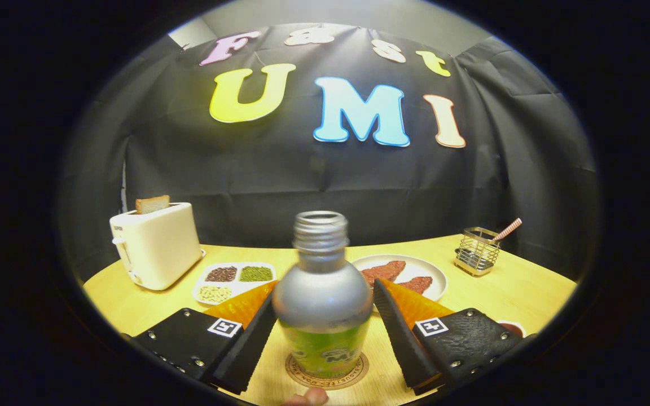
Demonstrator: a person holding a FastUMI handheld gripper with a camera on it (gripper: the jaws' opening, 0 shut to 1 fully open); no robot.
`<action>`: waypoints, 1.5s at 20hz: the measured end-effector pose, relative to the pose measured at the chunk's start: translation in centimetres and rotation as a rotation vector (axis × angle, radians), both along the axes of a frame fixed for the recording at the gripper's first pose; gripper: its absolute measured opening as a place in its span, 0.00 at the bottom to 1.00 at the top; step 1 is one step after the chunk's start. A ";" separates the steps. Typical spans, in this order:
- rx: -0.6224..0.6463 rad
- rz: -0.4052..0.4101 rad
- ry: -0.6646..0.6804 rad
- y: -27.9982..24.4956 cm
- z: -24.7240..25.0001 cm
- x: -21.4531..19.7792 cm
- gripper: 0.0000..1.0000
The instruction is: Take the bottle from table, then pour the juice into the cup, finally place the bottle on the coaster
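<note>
Your claw (325,332) was spread wide, its two ribbed fingers (246,352) standing off either side of the bottle (323,304) with a clear gap at each, so nothing was pinched. The bottle stood upright between the fingers, cap off, its base set on the round coaster (328,376) on the counter (522,293).

Judged from that, you were at the tail end of the job: the bottle was already placed on the coaster and let go. Whether the juice went into the cup you could not tell from here; a dark-rimmed thing (512,327) just past the right finger may have been it, but too little showed. All that seemed left was to draw the claw back without knocking the bottle.

Beyond the fingers sat a plate (432,270), a divided tray (235,279), a toaster (156,245) and a wire holder (476,251).
</note>
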State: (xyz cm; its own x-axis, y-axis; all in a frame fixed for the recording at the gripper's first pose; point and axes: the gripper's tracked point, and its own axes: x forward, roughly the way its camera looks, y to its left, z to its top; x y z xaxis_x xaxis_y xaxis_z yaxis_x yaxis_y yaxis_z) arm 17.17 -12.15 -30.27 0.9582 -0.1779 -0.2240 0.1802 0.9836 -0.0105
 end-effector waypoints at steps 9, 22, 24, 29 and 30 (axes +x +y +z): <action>0.083 -0.078 -0.085 -1.9 11.9 -3.9 0.96; -0.038 -0.045 -0.185 -1.7 27.2 -8.5 0.98; -0.065 -0.064 -0.152 -2.3 26.8 -9.3 0.98; -0.087 -0.086 -0.205 -4.5 27.1 -12.6 0.98; -0.099 -0.092 -0.219 -5.5 26.8 -13.5 0.98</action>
